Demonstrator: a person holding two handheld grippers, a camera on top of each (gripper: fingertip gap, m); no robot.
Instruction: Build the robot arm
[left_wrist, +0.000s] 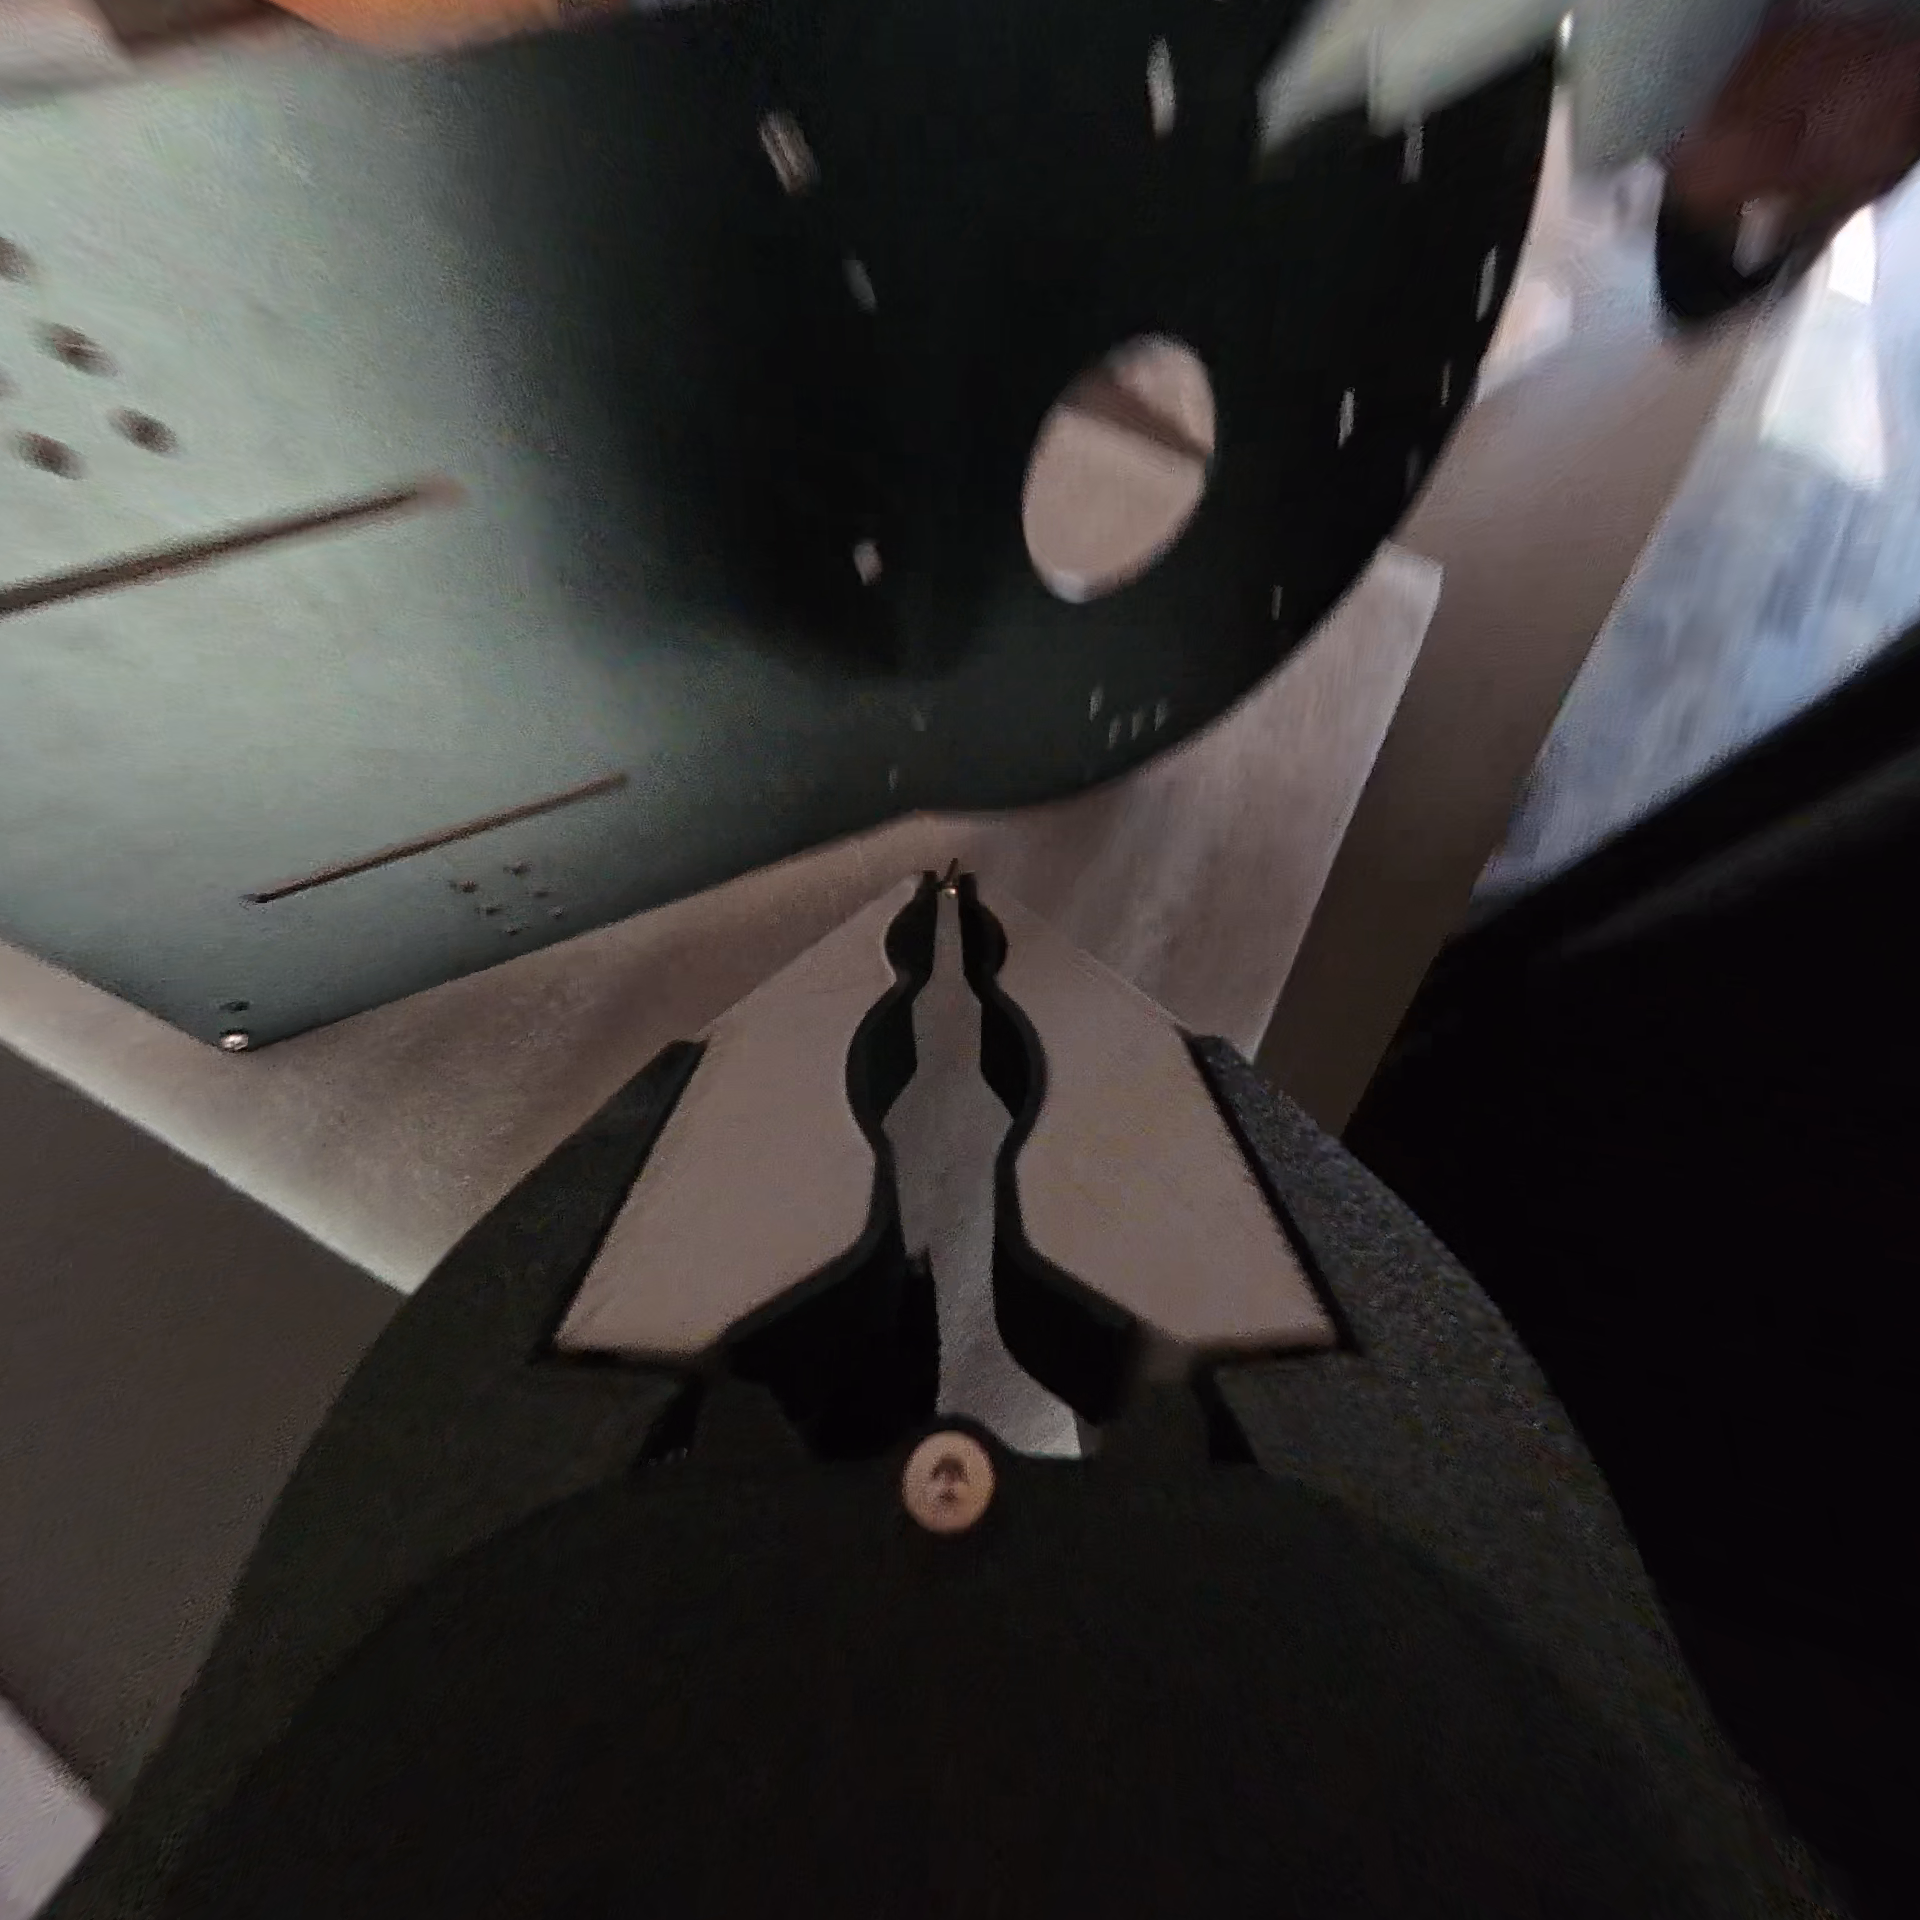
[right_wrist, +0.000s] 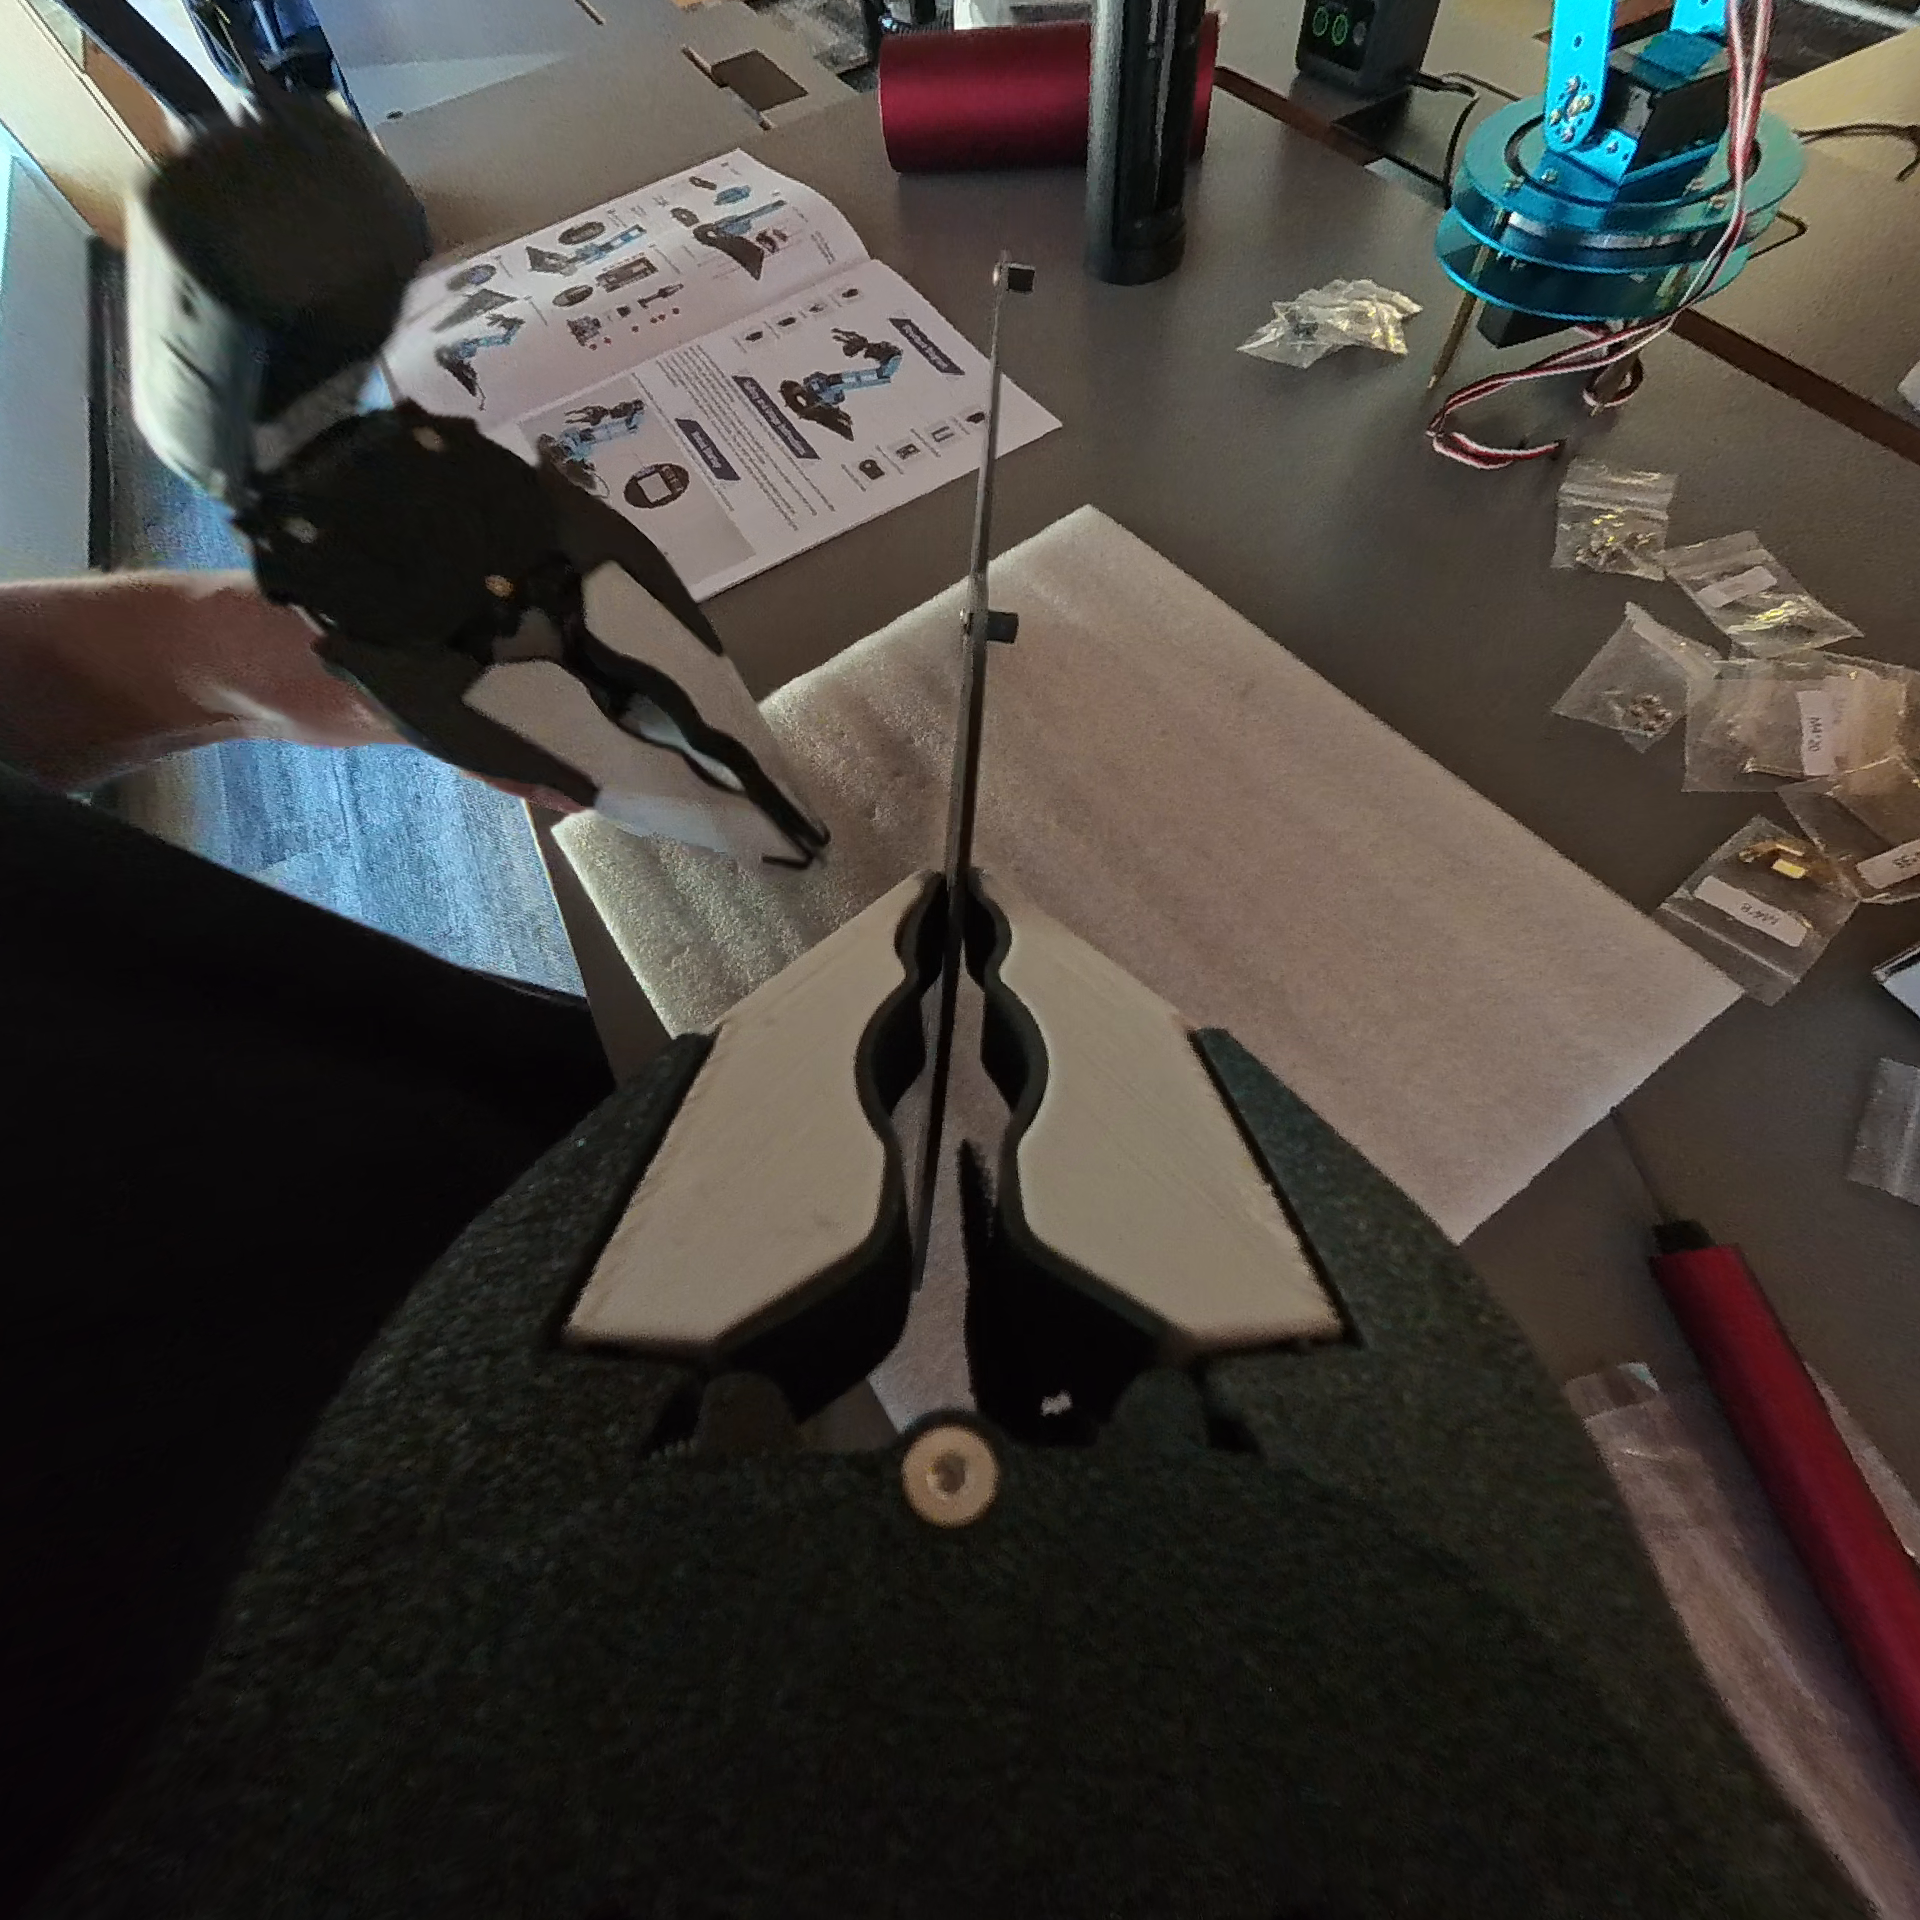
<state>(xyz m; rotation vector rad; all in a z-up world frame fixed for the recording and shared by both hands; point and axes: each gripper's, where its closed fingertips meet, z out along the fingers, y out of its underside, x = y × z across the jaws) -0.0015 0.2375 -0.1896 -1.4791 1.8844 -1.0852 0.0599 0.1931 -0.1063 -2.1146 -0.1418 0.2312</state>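
My right gripper (right_wrist: 951, 883) is shut on a thin black metal plate (right_wrist: 982, 582), which I see edge-on, standing upright above a white foam sheet (right_wrist: 1247, 831). In the left wrist view the same plate (left_wrist: 520, 468) fills the upper frame, blurred, with a large round hole (left_wrist: 1122, 468), two long slots and several small holes. My left gripper (left_wrist: 948, 885) is shut on a tiny screw (left_wrist: 949, 881) pinched at its tips, just below the plate's lower edge. It also shows in the right wrist view (right_wrist: 805, 847), left of the plate, tips down near the foam.
On the grey table are an open instruction booklet (right_wrist: 727, 364), a blue robot arm base with wires (right_wrist: 1621, 218), several small hardware bags (right_wrist: 1745, 665), a red cylinder (right_wrist: 997, 94), a black cylinder (right_wrist: 1138, 135) and a red tube (right_wrist: 1787, 1434). A hand (right_wrist: 156, 665) holds the left gripper.
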